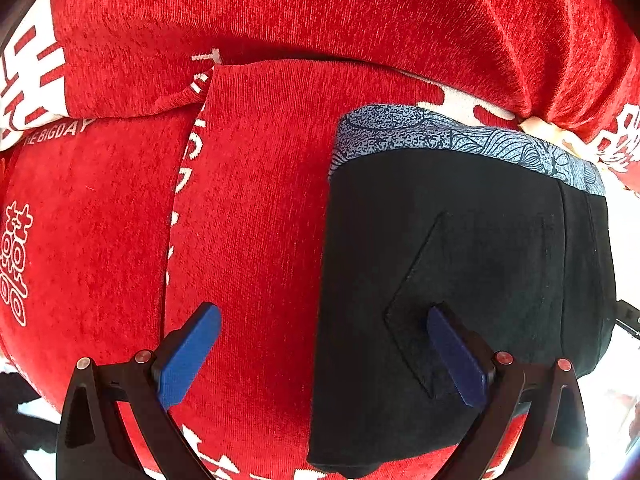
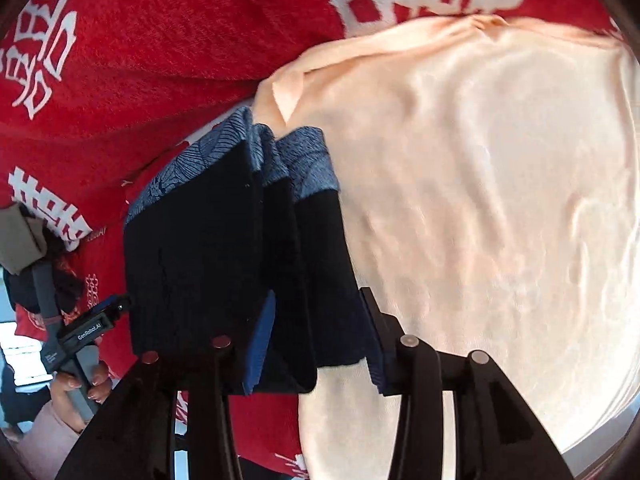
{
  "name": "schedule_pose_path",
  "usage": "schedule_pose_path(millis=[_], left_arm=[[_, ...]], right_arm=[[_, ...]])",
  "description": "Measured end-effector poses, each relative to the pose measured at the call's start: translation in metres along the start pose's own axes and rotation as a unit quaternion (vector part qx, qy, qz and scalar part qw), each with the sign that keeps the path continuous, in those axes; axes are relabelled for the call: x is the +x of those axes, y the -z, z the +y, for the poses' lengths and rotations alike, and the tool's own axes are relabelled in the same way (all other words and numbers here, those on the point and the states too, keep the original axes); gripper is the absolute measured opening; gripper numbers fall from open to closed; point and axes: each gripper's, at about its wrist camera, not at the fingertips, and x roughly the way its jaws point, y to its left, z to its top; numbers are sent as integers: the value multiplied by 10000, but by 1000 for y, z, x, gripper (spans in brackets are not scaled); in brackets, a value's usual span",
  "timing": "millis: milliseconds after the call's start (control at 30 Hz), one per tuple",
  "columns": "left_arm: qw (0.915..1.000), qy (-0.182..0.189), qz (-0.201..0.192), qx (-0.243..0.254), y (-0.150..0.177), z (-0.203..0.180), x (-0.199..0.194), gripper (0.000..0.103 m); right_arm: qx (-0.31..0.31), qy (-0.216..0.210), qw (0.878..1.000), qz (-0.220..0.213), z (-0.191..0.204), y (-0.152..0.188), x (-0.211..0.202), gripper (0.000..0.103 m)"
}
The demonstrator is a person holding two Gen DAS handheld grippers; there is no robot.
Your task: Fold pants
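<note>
The black pants (image 1: pixel 460 280) with a blue patterned waistband (image 1: pixel 440 136) lie folded on a red blanket (image 1: pixel 260 220). My left gripper (image 1: pixel 324 320) is open just above the pants' left edge; one blue fingertip (image 1: pixel 196 344) is over the blanket, the other (image 1: pixel 452 348) over the black cloth. In the right wrist view the pants (image 2: pixel 208 248) show stacked folded layers. My right gripper (image 2: pixel 316 340) has its blue fingers (image 2: pixel 260 344) around the near right layers of the pants, holding them.
A pale peach cloth (image 2: pixel 480 220) lies right of the pants, partly under them. The red blanket (image 2: pixel 140 60) has white characters. The left hand-held gripper (image 2: pixel 80 332) and the person's hand show at the left of the right wrist view.
</note>
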Motion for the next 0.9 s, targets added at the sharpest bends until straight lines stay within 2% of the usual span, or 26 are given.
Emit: schedule_pose_path(millis=[200,333,500,633,900], left_arm=[[10000,-29,10,22,0,-2,2,103],[10000,7,39,7,-1,-1,5,103],[9999,34,107,35,-2,3,8,103],[9999,21,158,39,-4,3,13,103],[9995,113,240,-156,-7,9,21,103]], right_arm=[[57,9,10000,-26,-2,2,-3,53],[76,-38,10000,-21,-1,2,-4,60],[43,-185,9998,-10,1,3,-5,61],[-128,-404,9991,37,10,2,-4,69],[-555,-487,9970,248,23,-7,4,71]])
